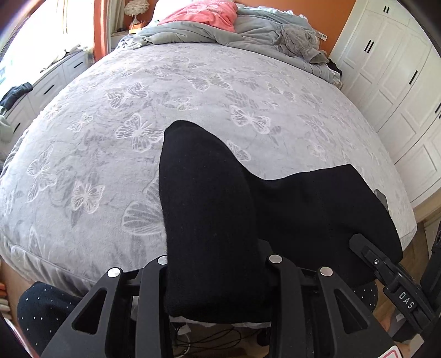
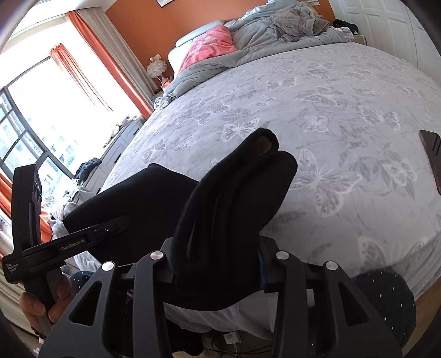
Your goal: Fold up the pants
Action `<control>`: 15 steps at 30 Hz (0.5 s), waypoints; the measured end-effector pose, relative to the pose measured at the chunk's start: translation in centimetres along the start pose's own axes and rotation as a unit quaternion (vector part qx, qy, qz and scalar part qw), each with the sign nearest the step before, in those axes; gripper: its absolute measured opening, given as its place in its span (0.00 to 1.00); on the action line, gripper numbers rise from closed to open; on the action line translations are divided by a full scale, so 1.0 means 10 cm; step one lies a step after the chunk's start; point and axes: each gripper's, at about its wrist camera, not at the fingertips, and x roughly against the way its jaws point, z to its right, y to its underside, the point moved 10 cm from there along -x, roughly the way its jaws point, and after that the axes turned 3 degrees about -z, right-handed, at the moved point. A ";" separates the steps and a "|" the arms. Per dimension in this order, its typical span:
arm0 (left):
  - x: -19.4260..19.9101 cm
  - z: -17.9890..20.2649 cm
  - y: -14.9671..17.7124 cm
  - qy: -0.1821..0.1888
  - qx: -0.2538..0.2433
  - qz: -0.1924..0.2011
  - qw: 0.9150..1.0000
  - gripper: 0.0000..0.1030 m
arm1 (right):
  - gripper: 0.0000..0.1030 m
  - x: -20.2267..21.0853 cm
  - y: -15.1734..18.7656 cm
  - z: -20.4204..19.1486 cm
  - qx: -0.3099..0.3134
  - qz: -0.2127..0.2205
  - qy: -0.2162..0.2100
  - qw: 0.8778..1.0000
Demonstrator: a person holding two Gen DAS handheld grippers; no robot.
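Black pants (image 1: 275, 209) are held up over the near edge of the bed, stretched between both grippers. My left gripper (image 1: 217, 264) is shut on one end of the pants, and the cloth drapes over and hides its fingertips. My right gripper (image 2: 220, 258) is shut on the other end of the pants (image 2: 237, 192), which is bunched in several layers and stands up over the fingers. The right gripper also shows in the left wrist view (image 1: 386, 264) at the lower right, and the left gripper shows in the right wrist view (image 2: 82, 239) at the lower left.
The bed has a grey butterfly blanket (image 1: 165, 96). A grey duvet (image 1: 248, 30) and pink cloth (image 1: 204, 13) lie at the head. A dark phone (image 2: 432, 157) lies on the bed at the right. White wardrobes (image 1: 399, 82) stand at the right, drawers (image 1: 49, 85) at the left.
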 end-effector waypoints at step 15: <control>0.37 -0.01 0.09 -0.020 -0.010 0.040 0.999 0.26 | 0.36 0.31 0.07 -0.29 0.018 0.022 -0.021 0.999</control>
